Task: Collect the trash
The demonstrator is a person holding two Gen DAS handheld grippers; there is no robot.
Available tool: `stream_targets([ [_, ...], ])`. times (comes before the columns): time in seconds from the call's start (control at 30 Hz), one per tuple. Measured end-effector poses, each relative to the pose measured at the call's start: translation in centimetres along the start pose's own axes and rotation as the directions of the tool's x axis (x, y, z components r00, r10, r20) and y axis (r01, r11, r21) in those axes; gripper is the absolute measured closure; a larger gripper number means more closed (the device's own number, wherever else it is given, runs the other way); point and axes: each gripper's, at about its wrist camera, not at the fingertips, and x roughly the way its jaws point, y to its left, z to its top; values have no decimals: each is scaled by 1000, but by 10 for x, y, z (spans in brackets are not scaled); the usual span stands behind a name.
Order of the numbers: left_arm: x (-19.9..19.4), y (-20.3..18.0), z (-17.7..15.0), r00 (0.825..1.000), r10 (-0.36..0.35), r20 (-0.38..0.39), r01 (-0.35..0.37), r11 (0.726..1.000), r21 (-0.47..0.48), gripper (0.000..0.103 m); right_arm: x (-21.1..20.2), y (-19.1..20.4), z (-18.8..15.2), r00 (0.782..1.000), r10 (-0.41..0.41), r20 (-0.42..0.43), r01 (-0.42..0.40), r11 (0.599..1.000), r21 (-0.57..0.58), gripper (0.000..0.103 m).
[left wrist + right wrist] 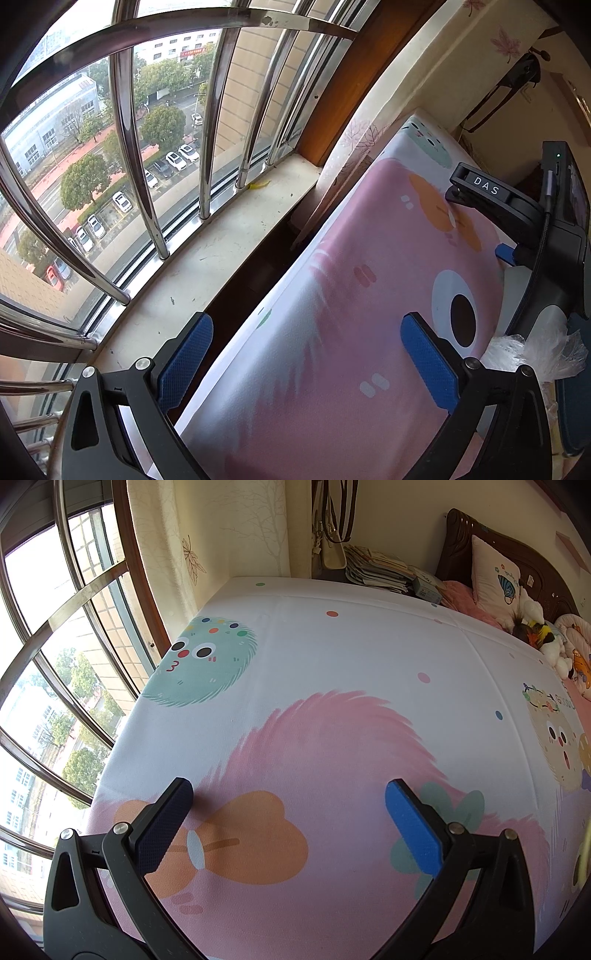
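trash here looks to be the crumpled clear plastic wrap [535,356], lying at the right edge of the left wrist view, just beside the left gripper [306,360] and below the right gripper's body; it does not show in the right wrist view at all. both tools are released: the left gripper's jaws stand wide apart over the printed sheet [332,295] with nothing between them, and the right gripper [288,819] is spread the same way over the orange carrot print, empty

judging from this, the step in hand is the reach for the wrap. to do it well, the nearer tool should turn toward the plastic until it sits between the blue pads [430,365], then come down low enough to pinch the film's bunched middle rather than a loose edge, without snagging the sheet beneath

the wrap is thin, glossy and wrinkled into an irregular clump, so it will likely crush and slip; a firm close suits it. the sheet is smooth matte fabric, stretched flat, printed with pink, mint and orange cartoon shapes. the pads are ribbed blue rubber on black plastic arms. beyond lie a pale stone windowsill [207,254] and polished curved steel bars [129,122]
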Motion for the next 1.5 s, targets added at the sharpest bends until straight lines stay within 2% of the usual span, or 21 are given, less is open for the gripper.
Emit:
stream_targets([
  [0.6, 3, 2, 0, 1000, -22, -13, 22, 1000, -22, 1, 1, 0, 1, 1000, 0, 0, 0, 1000, 0, 0],
  [1.0, 0, -2, 0, 1000, 8, 5, -8, 1000, 2, 1, 0, 0, 0, 1000, 0, 0, 0, 1000, 0, 0],
  [1.5, -1, -2, 0, 1000, 10, 8, -10, 1000, 5, 1, 0, 0, 0, 1000, 0, 0, 0, 1000, 0, 0],
])
